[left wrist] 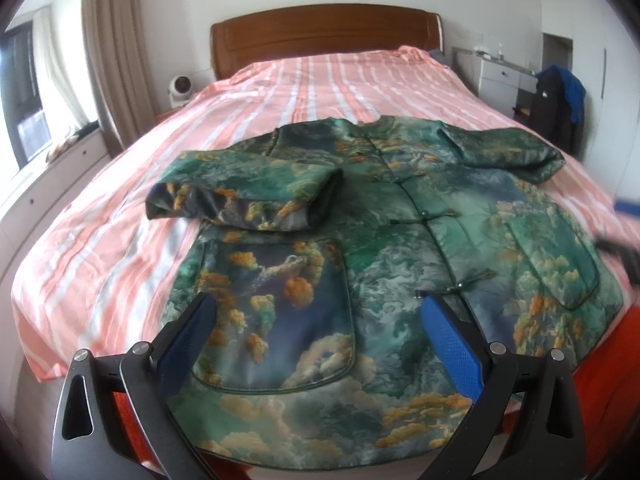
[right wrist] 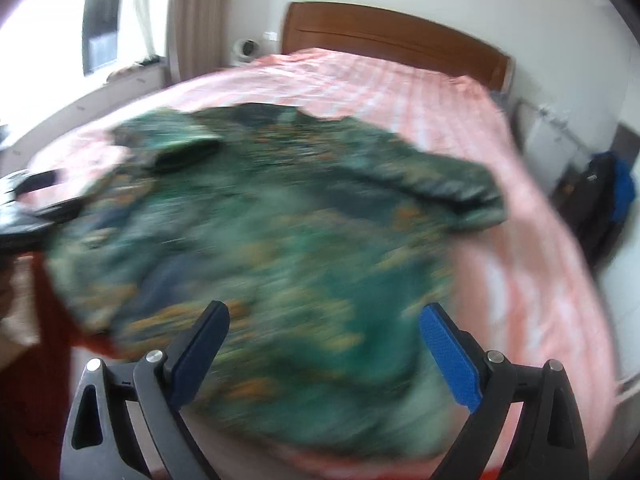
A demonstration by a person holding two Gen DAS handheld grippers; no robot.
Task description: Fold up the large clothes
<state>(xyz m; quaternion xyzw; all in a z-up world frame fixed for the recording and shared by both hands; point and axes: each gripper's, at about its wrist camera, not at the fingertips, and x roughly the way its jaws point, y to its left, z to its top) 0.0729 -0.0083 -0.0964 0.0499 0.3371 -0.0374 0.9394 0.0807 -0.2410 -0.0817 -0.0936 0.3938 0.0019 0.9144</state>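
**Green jacket spread on the bed, both grippers empty**

At far left stand a window (left wrist: 24,92) and a beige curtain (left wrist: 108,52), with a small white fan (left wrist: 180,88) by the wooden headboard (left wrist: 324,36). The left hand-held gripper (left wrist: 320,312) hovers over the near hem of the jacket (left wrist: 360,248), its fingers spread apart and gripping nothing. The jacket lies front up and buttoned on the pink striped bed (left wrist: 312,80), the left-side sleeve (left wrist: 244,196) folded across the chest, the other sleeve (left wrist: 508,152) angled outward. The right hand-held gripper (right wrist: 324,316) also hangs open above the jacket (right wrist: 280,220); that view is blurred. At far right sits a white dresser (left wrist: 500,76).
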